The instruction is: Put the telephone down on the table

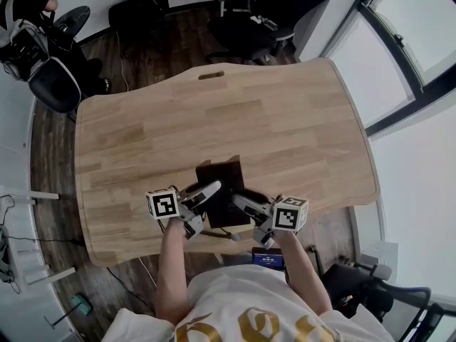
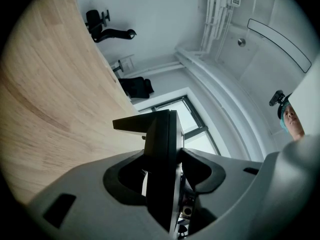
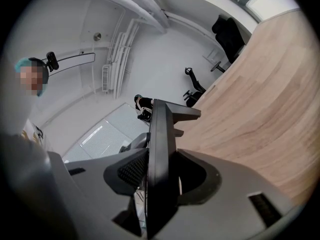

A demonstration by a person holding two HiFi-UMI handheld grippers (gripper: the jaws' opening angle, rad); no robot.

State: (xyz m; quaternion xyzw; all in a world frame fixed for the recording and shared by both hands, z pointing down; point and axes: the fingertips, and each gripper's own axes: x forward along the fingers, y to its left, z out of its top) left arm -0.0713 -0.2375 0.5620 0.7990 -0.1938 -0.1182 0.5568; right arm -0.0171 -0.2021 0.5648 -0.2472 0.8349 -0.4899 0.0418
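The black telephone [image 1: 221, 185] hangs just above the near edge of the wooden table [image 1: 235, 112], held from both sides. My left gripper [image 1: 204, 195] is shut on its left edge and my right gripper [image 1: 241, 204] on its right edge. In the left gripper view the telephone [image 2: 161, 134] stands edge-on as a dark slab, and the left gripper [image 2: 162, 171] has both pads pressed on it, with the table [image 2: 45, 109] beside it. In the right gripper view the right gripper [image 3: 160, 173] clamps the telephone [image 3: 161, 129] the same way, next to the table [image 3: 265, 114].
Black office chairs [image 1: 249, 20] stand past the table's far edge, and another chair [image 1: 50, 84] stands at the far left beside a person [image 1: 28, 2]. Large windows [image 1: 420, 63] run along the right. A slot [image 1: 211, 75] is cut near the table's far edge.
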